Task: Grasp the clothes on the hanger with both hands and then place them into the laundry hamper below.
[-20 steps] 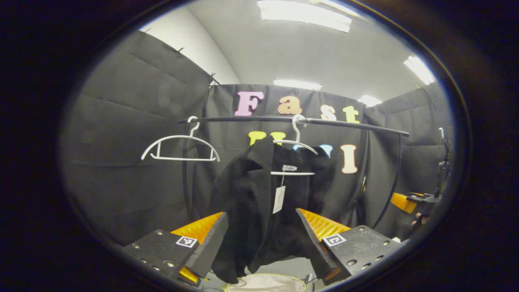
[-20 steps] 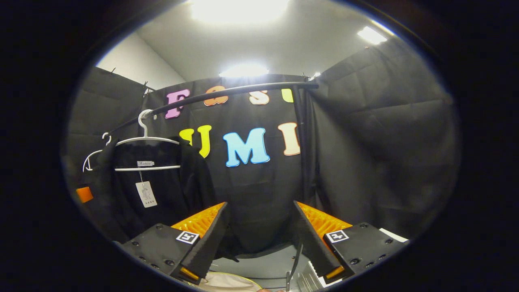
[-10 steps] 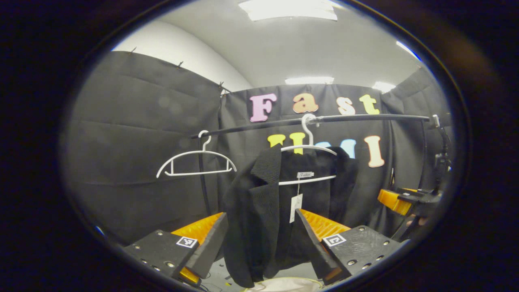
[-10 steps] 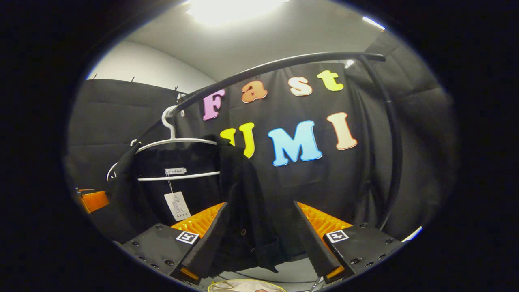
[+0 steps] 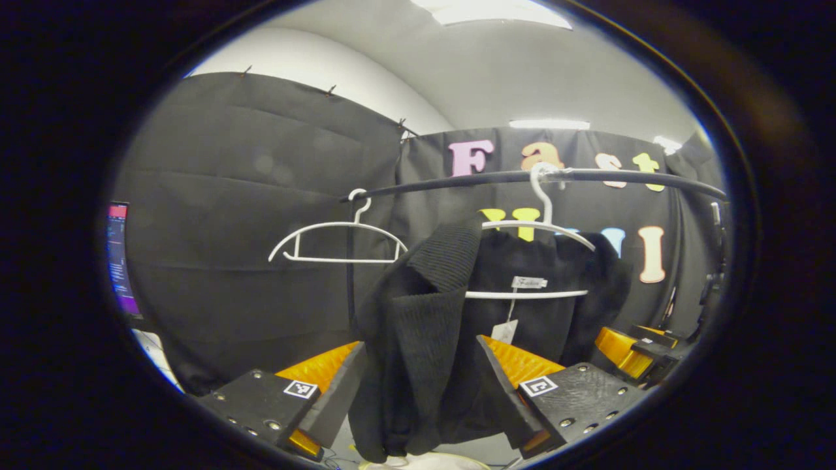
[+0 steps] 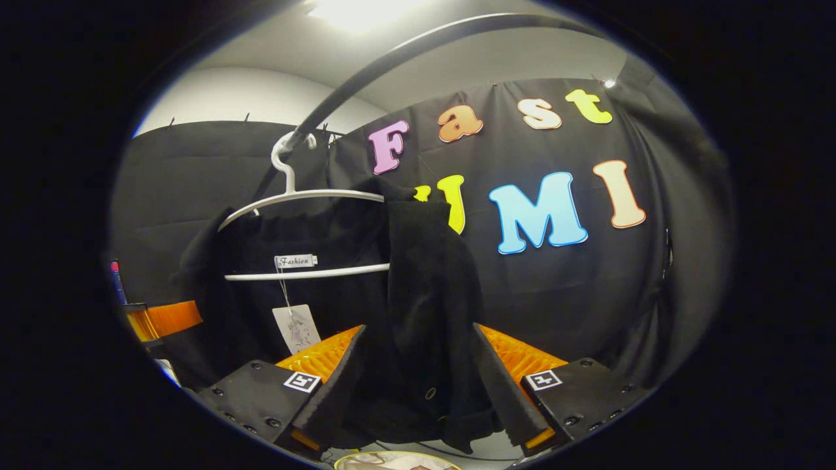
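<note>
A black knitted garment (image 5: 424, 287) hangs on a white hanger (image 5: 542, 228) from the black rail (image 5: 457, 183), with a paper tag (image 5: 504, 331) inside. My left gripper (image 5: 420, 346) is open, and the garment's left front panel hangs down between its fingers. In the right gripper view the same garment (image 6: 424, 274) hangs from its hanger (image 6: 307, 196). Its right side drops between the fingers of my open right gripper (image 6: 418, 331). A pale hamper rim (image 5: 424, 462) shows below the garment, also seen as the hamper rim (image 6: 392, 460) under the right gripper.
An empty white hanger (image 5: 336, 228) hangs further left on the rail. The other gripper (image 5: 620, 346) sits at the garment's right edge in the left gripper view; the left one (image 6: 163, 318) shows left of the garment in the right gripper view. A lit screen (image 5: 117, 254) stands far left.
Both grippers have come closer to the garment. The right gripper swung from the bare wall toward it, so each open gripper now has a side of the garment between its fingers.
</note>
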